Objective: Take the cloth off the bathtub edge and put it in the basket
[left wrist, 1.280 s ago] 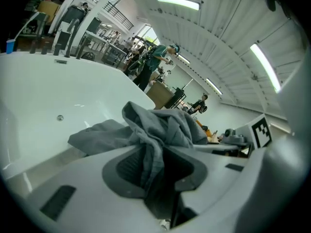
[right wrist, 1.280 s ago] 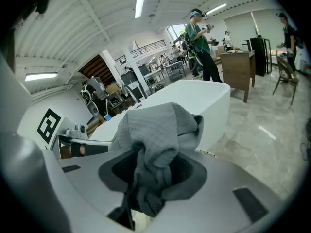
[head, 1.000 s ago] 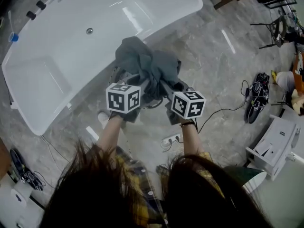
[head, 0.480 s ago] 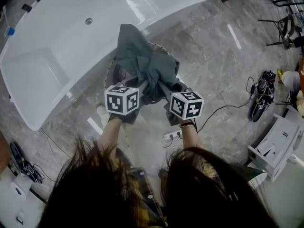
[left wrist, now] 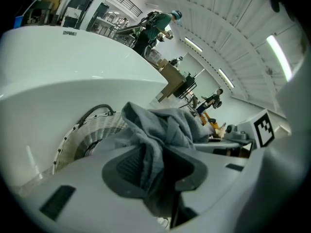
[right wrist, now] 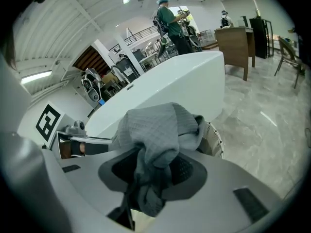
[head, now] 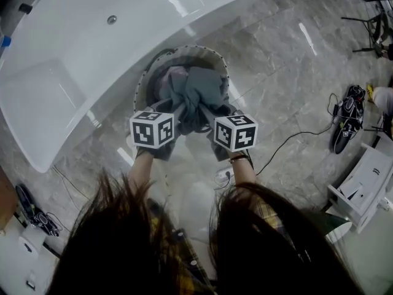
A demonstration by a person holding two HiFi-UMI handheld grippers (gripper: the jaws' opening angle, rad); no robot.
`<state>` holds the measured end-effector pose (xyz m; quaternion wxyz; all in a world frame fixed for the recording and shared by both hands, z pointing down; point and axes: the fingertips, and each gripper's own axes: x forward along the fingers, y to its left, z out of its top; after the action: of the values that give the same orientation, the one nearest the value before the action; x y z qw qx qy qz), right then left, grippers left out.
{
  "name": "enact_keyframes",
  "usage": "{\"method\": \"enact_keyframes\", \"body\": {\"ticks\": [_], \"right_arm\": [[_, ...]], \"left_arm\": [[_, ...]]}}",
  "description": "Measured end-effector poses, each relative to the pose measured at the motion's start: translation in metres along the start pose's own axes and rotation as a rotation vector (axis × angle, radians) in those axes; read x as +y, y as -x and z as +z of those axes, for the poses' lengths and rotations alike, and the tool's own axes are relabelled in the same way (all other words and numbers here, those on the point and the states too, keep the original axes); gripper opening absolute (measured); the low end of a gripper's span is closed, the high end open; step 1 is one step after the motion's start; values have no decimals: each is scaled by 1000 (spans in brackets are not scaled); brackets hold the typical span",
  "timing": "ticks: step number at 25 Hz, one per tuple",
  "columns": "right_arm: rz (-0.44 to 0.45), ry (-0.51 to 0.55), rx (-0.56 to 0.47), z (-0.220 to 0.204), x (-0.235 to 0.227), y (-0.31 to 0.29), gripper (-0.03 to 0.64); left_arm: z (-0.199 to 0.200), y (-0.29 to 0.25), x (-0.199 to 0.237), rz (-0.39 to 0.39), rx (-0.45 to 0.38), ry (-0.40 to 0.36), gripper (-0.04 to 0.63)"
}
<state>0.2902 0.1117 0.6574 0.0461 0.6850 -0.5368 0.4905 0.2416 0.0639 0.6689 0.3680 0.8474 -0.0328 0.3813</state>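
Well, the cloth (head: 196, 94) hung bunched at the mouth of the basket (head: 142, 85), clear of the bathtub (head: 73, 54). One fold was pinched in the left gripper (left wrist: 154, 161) and another in the right gripper (right wrist: 149, 171). Both pairs of jaws were nearly closed, pressed on thick wads of fabric.

To my eye the risk lay in the letting go. If one side released first, or a fold caught on a pad, a tail could end up draped over the rim or on the floor (head: 288, 91) (the basket stood just beside the tub). The near rim was hidden behind the marker cubes. I couldn't tell how deep the cloth reached, or what the pale thing under it was.
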Motion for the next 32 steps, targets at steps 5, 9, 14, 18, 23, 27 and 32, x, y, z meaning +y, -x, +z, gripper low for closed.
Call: {"method": "enact_keyframes", "body": {"ticks": [5,9,14,18,23,27,32], "right_arm": [[-3,-14,17,-15,-9,-22,150],[4,-30,50,-29,-19,-42,150],[8,-45,96,-44,-29,-67,150],[-9,-49,144,-49,-40,-84,150],[-26,-49,182,-54,-54,-99,150],[-63,-51,235,-66,-67,-110,150],[-102,-8,315,-80,-77,-124,151]], "left_arm": [[-12,-14,20,17,19,5,124],[-24,-27,35,43,52,-29,124],[-36,-42,56,72,93,-21,124],[-40,-56,71,97,126,-18,124],[-46,-73,82,114,166,-28,124],[-53,-88,94,141,239,-75,124],[-61,-99,109,189,321,-142,124]]}}
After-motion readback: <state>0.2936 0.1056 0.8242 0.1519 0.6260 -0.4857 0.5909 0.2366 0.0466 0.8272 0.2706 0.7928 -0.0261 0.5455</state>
